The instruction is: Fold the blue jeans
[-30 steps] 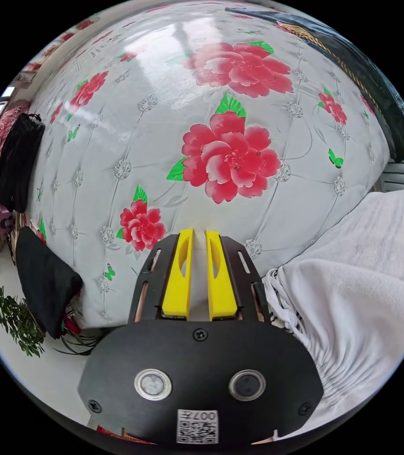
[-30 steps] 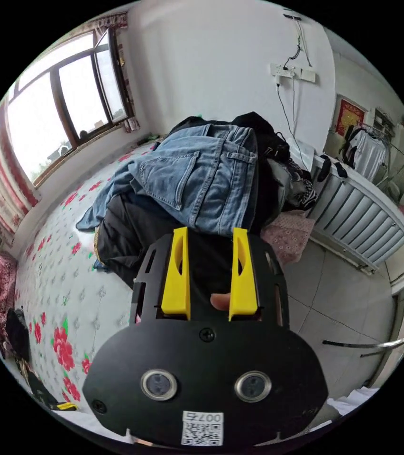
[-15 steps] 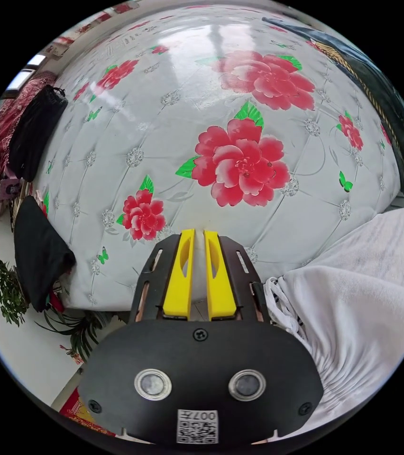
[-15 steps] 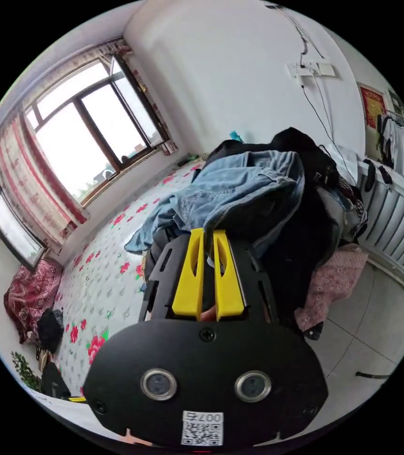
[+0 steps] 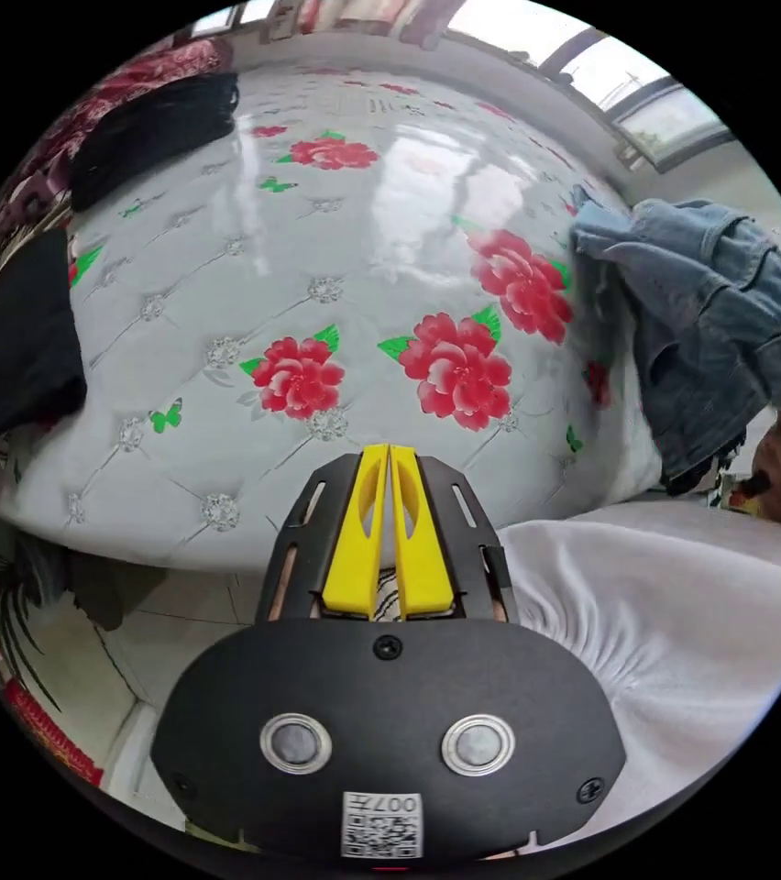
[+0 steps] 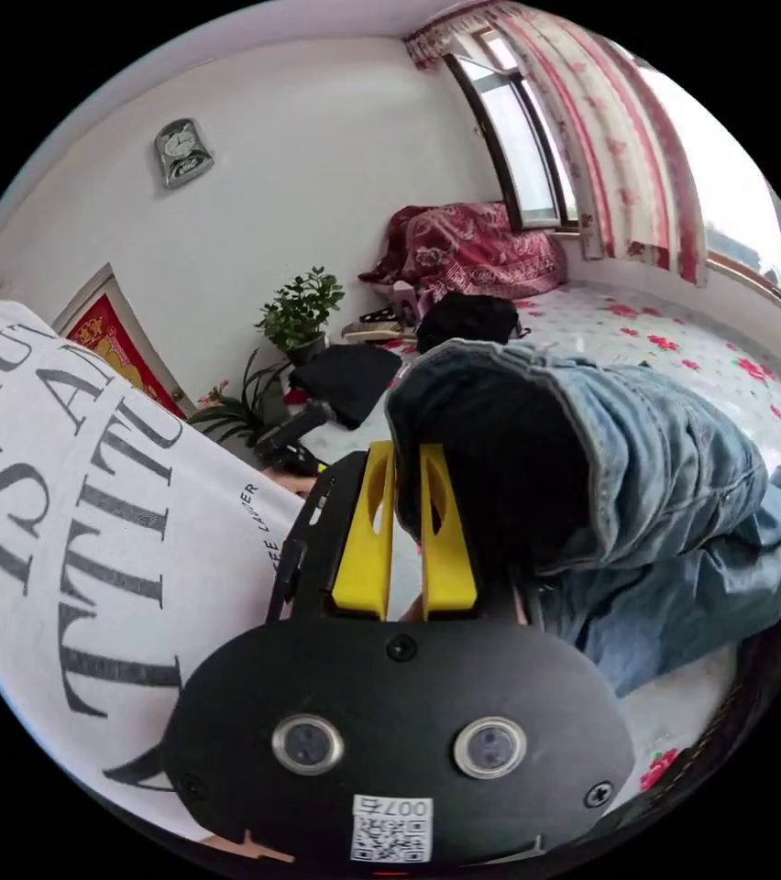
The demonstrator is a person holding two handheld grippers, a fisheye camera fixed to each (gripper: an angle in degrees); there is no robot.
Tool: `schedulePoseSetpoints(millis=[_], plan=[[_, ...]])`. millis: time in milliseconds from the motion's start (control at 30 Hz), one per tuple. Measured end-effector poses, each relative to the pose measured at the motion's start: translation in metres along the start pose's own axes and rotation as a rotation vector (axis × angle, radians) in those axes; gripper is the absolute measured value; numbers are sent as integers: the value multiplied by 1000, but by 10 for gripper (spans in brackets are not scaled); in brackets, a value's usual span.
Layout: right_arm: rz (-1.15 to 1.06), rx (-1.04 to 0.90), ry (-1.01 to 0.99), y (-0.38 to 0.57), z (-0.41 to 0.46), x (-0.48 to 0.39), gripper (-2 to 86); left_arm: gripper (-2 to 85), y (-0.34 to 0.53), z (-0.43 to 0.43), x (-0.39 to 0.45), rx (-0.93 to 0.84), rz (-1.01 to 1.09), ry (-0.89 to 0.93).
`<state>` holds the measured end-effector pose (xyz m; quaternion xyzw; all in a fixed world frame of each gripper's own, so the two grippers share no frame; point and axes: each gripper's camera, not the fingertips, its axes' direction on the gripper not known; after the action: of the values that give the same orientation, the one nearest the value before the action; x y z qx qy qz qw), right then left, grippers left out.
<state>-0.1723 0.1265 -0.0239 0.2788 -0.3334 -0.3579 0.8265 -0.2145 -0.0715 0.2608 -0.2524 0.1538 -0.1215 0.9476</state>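
My right tongs (image 6: pixel 406 458) clamp one pair of blue jeans (image 6: pixel 647 477) at the bed's (image 5: pixel 225 302) edge; my left tongs (image 5: pixel 389 458) are together, empty.

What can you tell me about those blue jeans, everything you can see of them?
The blue jeans are light, faded denim with pale stitched seams. They hang bunched and crumpled, not flat. The right tongs pinch a rolled edge of them, dark inside showing. The rest trails down onto the flowered bed cover. In the left gripper view the jeans dangle near the bed's edge, held up at the far side.
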Motion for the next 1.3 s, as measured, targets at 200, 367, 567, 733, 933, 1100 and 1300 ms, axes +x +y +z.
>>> schedulePoseSetpoints(millis=[200, 367, 567, 733, 933, 1100, 1300], plan=[[58, -66, 194, 10, 48, 30, 39, 17, 53, -39, -67, 146, -148, -9], [437, -127, 283, 80, 66, 137, 57, 103, 59, -49, -39, 192, 101, 31], [532, -319, 256, 127, 147, 187, 73, 136, 25, 0, 77, 77, 562, 10], [420, -450, 444, 130, 208, 183, 67, 56, 3, 78, 105, -162, 684, -155], [418, -497, 334, 138, 218, 205, 12, 9, -10, 18, 31, 14, 429, -78], [147, -570, -63, 118, 247, 175, 1, 0, -29, -55, -46, 218, 197, -205], [133, -625, -210, 92, 245, 225, 14, -1, -30, -61, -112, 214, -48, -154]])
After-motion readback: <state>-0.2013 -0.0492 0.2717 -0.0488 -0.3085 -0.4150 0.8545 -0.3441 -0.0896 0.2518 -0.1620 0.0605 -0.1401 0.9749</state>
